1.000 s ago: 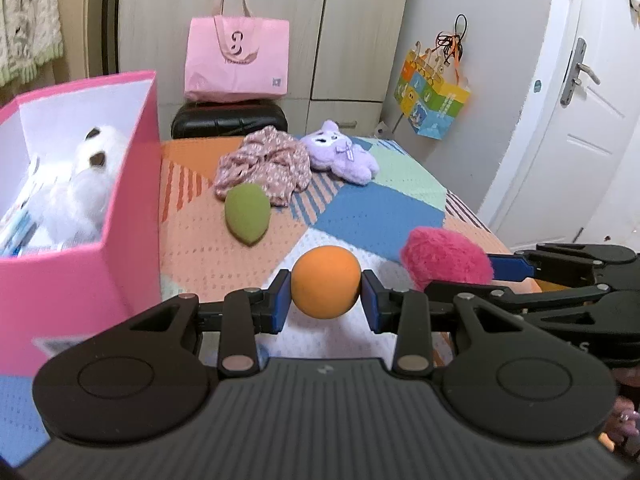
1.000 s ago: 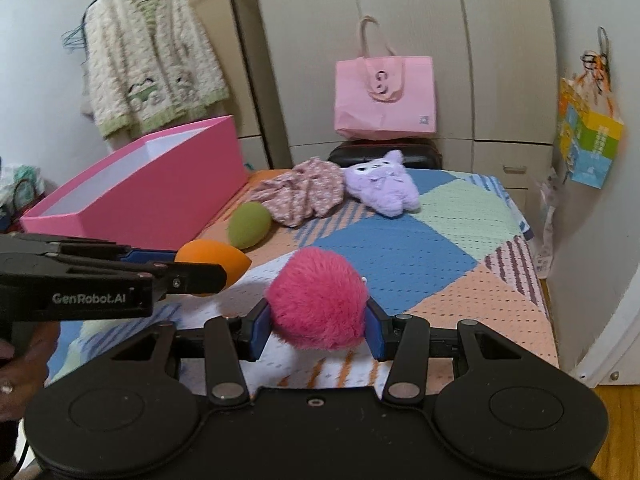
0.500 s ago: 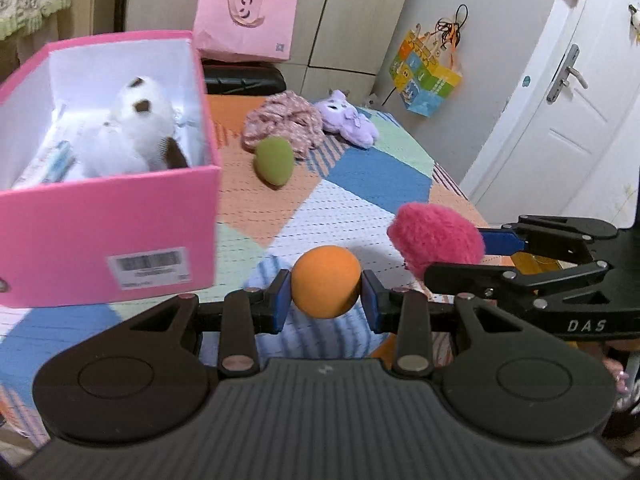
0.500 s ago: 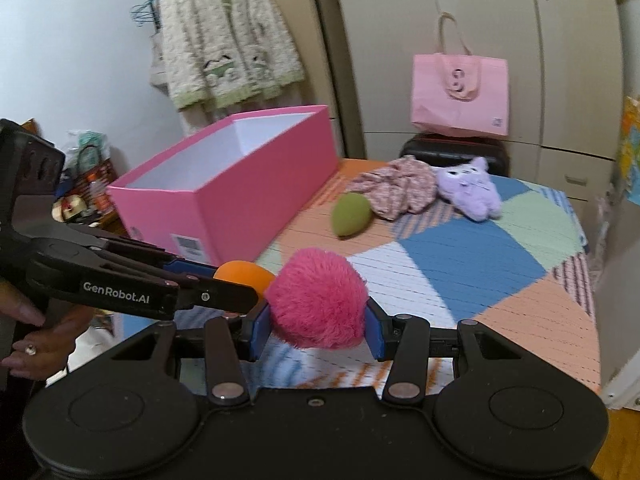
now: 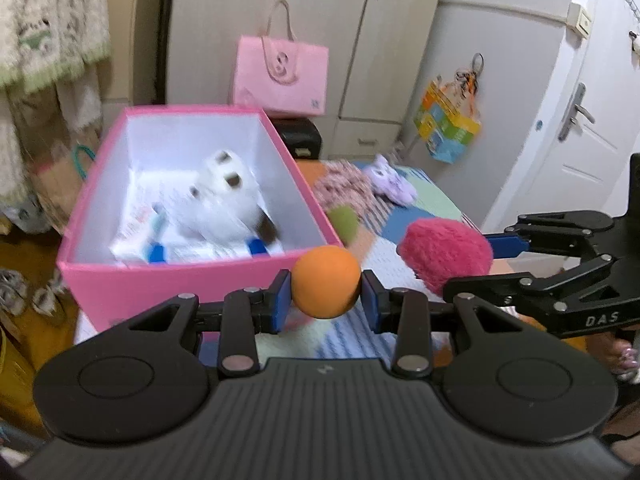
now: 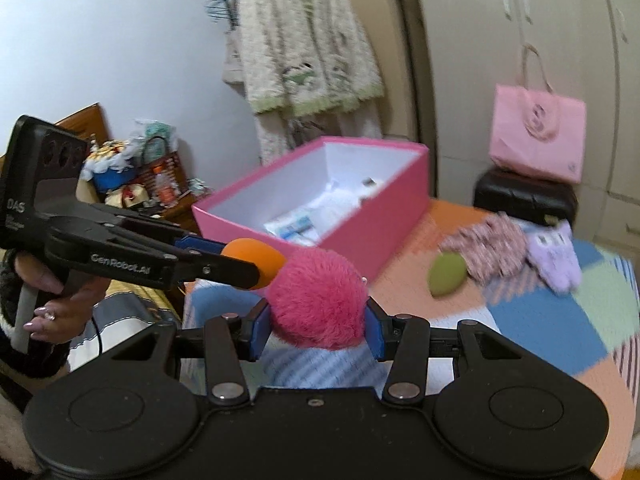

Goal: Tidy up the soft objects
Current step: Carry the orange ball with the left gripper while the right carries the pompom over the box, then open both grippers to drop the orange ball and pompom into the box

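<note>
The orange ball [image 5: 325,281] looks like smooth, matt foam, and the green egg-shaped sponge [image 6: 447,274] has the same dull finish. The pink pompom [image 6: 318,298] is long, fluffy fur. The pink box [image 5: 172,283] is matt card, white inside, with a shaggy white plush toy [image 5: 224,204] in it. The table cover [image 6: 552,320] is knitted cloth with a ribbed weave. The gripper bodies are matt black plastic with shiny metal rivets; the far cardigan [image 6: 308,36] is fuzzy knit.

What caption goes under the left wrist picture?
Left gripper holds an orange ball beside the pink box with a white plush toy inside.
</note>
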`<action>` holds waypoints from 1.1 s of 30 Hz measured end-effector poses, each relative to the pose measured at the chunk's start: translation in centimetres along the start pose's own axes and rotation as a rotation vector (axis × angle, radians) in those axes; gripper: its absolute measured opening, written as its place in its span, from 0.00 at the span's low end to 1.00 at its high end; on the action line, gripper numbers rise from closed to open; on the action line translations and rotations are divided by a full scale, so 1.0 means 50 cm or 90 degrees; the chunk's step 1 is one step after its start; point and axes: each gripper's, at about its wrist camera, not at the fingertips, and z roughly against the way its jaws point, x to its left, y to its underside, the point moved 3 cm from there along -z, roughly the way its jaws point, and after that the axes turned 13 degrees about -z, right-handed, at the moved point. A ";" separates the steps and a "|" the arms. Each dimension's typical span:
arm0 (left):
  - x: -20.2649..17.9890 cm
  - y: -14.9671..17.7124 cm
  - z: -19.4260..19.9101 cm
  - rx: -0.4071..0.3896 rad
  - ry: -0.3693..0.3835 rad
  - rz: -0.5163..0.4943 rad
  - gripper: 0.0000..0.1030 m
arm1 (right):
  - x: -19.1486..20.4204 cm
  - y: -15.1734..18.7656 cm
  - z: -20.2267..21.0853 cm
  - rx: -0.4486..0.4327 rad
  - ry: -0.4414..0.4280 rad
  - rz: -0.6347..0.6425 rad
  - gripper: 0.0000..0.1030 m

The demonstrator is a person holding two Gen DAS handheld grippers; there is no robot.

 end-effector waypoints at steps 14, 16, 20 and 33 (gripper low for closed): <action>0.139 -0.061 -0.042 -0.042 -0.055 0.021 0.35 | 0.037 -0.136 -0.142 -0.027 -0.054 0.037 0.51; 0.159 -0.070 -0.054 -0.043 -0.070 0.020 0.35 | 0.032 -0.157 -0.168 -0.027 -0.053 0.038 0.51; 0.201 -0.083 -0.078 -0.030 -0.100 0.021 0.35 | 0.022 -0.198 -0.233 -0.001 -0.059 0.028 0.51; 0.308 -0.122 -0.208 0.073 -0.130 0.007 0.35 | -0.009 -0.265 -0.420 0.146 -0.027 0.039 0.52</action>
